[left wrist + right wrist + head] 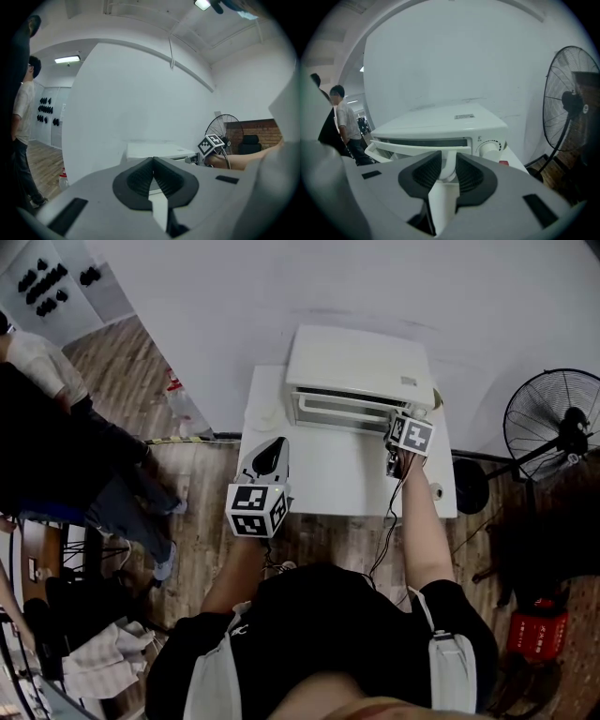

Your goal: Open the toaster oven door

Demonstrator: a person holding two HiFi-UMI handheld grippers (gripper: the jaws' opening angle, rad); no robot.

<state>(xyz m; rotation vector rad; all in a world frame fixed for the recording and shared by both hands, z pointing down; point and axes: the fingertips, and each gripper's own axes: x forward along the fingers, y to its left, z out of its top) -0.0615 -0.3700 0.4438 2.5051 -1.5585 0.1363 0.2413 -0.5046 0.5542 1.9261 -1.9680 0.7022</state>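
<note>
We grip the toaster oven point(440, 123) by its door handle point(408, 150) with our right gripper point(448, 168). Our left gripper point(153, 176) hangs clenched, empty.

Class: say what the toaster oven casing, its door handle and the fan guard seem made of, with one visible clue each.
toaster oven casing: probably painted sheet metal, smooth matte white.
door handle: likely white plastic, softly glossy moulded bar.
fan guard: thin dark wire, probably metal.

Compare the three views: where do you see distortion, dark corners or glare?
Head view: evenly lit, milder bending. Left gripper view: strong fisheye, black corners, glare from the ceiling lamp. Right gripper view: fisheye curves the fan, dark corners, the handle slightly soft.
</note>
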